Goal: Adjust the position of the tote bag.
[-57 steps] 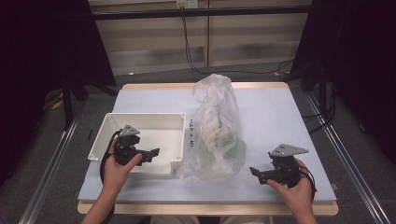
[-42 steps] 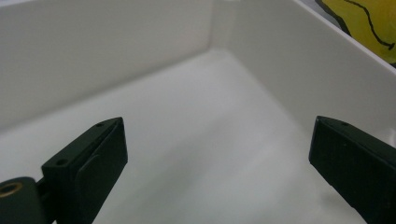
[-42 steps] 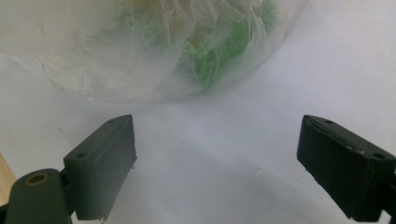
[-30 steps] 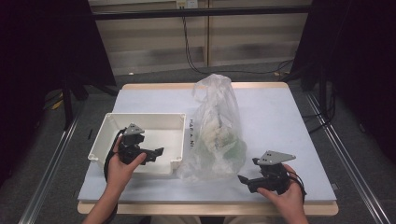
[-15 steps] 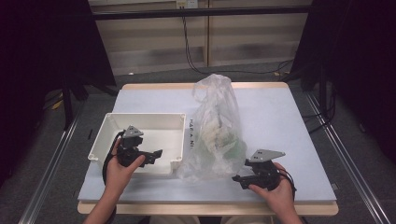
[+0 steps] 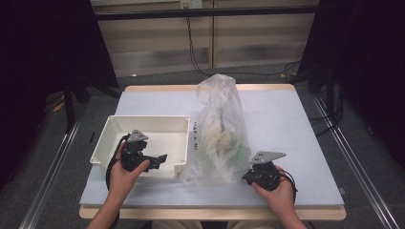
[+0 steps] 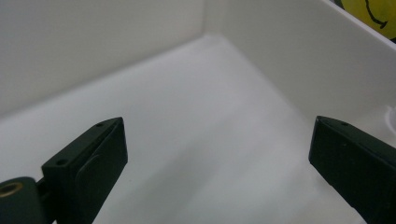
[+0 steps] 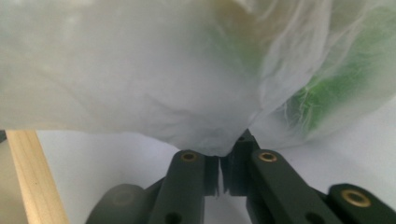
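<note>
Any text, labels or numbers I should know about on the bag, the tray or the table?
Dark marks run in a line on the table between the white tray and the plastic bag, at: too small to read.
Nothing readable on the tray or the bag.

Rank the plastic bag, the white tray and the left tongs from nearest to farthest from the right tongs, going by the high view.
1. plastic bag: its lower corner is pinched in the right tongs, just to their left.
2. white tray: on the table's left half, beyond the bag.
3. left tongs: over the tray's near part; too close to the tray to rank apart.
</note>
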`<act>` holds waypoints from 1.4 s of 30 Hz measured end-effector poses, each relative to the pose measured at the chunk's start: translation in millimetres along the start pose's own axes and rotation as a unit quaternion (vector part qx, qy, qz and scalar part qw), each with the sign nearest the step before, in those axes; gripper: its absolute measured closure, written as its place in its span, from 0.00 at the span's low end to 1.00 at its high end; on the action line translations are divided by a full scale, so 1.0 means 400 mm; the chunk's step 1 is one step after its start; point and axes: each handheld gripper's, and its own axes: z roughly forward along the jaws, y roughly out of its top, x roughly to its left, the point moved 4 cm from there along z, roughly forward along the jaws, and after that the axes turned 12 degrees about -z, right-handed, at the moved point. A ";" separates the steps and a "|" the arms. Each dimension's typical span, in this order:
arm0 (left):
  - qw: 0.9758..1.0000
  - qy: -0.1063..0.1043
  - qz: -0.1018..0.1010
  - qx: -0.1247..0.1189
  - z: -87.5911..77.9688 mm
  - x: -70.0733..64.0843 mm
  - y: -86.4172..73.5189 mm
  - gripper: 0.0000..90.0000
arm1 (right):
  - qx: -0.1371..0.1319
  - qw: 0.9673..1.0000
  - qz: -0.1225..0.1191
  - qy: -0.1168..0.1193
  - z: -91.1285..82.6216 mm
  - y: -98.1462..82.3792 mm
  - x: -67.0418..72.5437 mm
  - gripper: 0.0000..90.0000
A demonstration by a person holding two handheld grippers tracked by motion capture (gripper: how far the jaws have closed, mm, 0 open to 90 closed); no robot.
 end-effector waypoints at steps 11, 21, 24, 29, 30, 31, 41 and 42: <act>1.000 -0.006 0.002 0.003 -0.003 -0.004 -0.004 0.05 | -0.005 1.000 0.013 -0.002 -0.018 -0.001 -0.023 1.00; 1.000 -0.009 0.006 0.002 0.001 -0.013 -0.004 0.05 | -0.011 0.999 0.033 -0.024 -0.043 -0.013 -0.056 1.00; 1.000 -0.010 0.004 0.002 -0.001 -0.013 -0.002 0.05 | -0.010 0.999 0.034 -0.032 -0.048 -0.016 -0.068 1.00; 1.000 -0.009 0.003 -0.001 -0.002 -0.013 0.000 0.05 | -0.011 0.998 0.044 -0.040 -0.056 -0.023 -0.083 1.00; 1.000 -0.009 0.003 -0.003 -0.002 -0.013 0.000 0.05 | -0.011 0.998 0.045 -0.043 -0.058 -0.025 -0.087 1.00; 1.000 -0.009 0.003 -0.003 -0.002 -0.014 0.001 0.05 | -0.012 0.998 0.048 -0.043 -0.059 -0.026 -0.091 1.00; 1.000 -0.013 0.006 0.003 0.009 -0.021 0.003 0.05 | -0.013 0.995 0.073 -0.061 -0.083 -0.046 -0.135 1.00; 1.000 -0.010 0.016 0.010 0.007 -0.018 0.003 0.05 | -0.014 0.995 0.073 -0.061 -0.085 -0.048 -0.141 1.00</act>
